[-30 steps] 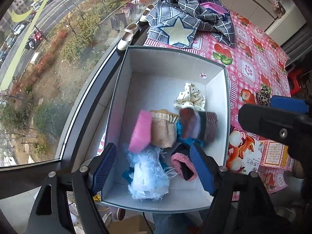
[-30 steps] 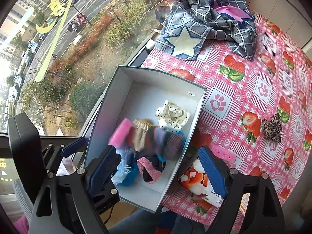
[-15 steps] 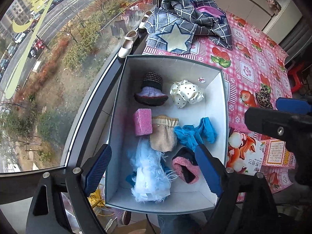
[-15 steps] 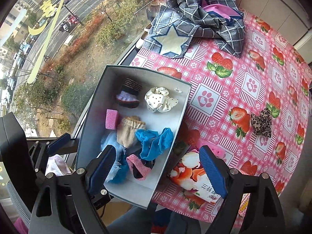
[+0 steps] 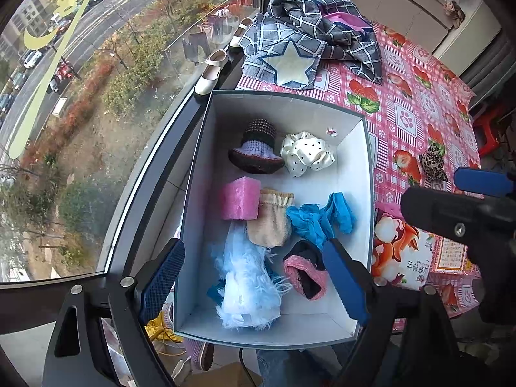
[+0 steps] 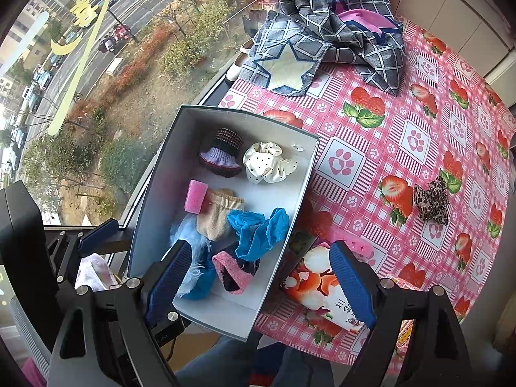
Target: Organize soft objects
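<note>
A white box (image 5: 369,174) (image 6: 154,174) holds several soft things: a knitted hat (image 5: 256,151) (image 6: 221,154), a white dotted scrunchie (image 5: 306,153) (image 6: 267,161), a pink sponge (image 5: 240,198), a beige sock (image 5: 271,222), blue cloth (image 5: 322,219) (image 6: 261,230), pale blue fur (image 5: 248,283) and a pink-rimmed dark sock (image 5: 304,272). A leopard scrunchie (image 6: 432,201) (image 5: 433,163) lies on the tablecloth to the right. My left gripper (image 5: 254,285) is open and empty above the box's near end. My right gripper (image 6: 258,285) is open and empty over the box's near right corner.
A checked grey cloth with a star (image 6: 322,48) lies at the far end of the pink tablecloth (image 6: 419,103). A printed packet (image 6: 322,290) lies right of the box. A window (image 5: 80,96) borders the left side, with white shoes (image 5: 211,72) on the sill.
The knitted hat, in blurred motion over the box a second ago, now lies at its far end beside the white scrunchie. Both grippers have drawn back a little.
</note>
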A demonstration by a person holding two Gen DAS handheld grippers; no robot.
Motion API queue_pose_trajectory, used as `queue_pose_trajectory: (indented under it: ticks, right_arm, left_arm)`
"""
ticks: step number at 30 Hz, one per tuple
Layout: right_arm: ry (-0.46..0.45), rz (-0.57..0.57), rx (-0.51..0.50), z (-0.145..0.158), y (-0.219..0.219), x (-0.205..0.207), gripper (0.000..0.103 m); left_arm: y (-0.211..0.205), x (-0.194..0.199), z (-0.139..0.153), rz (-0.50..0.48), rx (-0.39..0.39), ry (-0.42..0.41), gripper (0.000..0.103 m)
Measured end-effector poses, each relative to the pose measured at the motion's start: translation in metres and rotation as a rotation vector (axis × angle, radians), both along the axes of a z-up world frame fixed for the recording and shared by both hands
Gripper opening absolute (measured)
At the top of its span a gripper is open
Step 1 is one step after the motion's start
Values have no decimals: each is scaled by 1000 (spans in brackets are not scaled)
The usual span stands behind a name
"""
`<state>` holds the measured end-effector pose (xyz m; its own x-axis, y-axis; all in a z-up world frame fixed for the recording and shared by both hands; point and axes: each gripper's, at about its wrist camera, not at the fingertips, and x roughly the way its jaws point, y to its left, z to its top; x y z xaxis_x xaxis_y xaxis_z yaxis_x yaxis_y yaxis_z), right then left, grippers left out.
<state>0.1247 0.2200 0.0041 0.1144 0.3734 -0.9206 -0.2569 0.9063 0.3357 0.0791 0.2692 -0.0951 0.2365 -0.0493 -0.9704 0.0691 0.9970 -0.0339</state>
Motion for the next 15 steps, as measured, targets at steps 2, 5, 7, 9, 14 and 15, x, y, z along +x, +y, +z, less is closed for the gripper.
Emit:
queue_pose_trajectory:
  ticks: [2, 5, 7, 9, 14, 15]
  right_arm:
    - [1, 1, -1, 0, 1, 0, 88]
    - [1, 1, -2, 0, 2, -2, 88]
    - [2, 2, -1, 0, 3, -2, 88]
    - [2, 2, -1, 0, 3, -3, 88]
    - [2, 9, 0, 1, 6, -5, 88]
    - [2, 11, 1, 1, 7, -5, 88]
  left_arm:
    - [1, 0, 0, 2, -3, 2, 90]
    - [1, -1, 1, 1, -1, 1, 90]
    - [2, -2, 1, 0, 0, -1, 90]
    - [2, -2, 1, 0, -2, 0, 90]
    - [2, -5, 1, 0, -5, 10, 90]
    - [2, -5, 1, 0, -3, 9, 90]
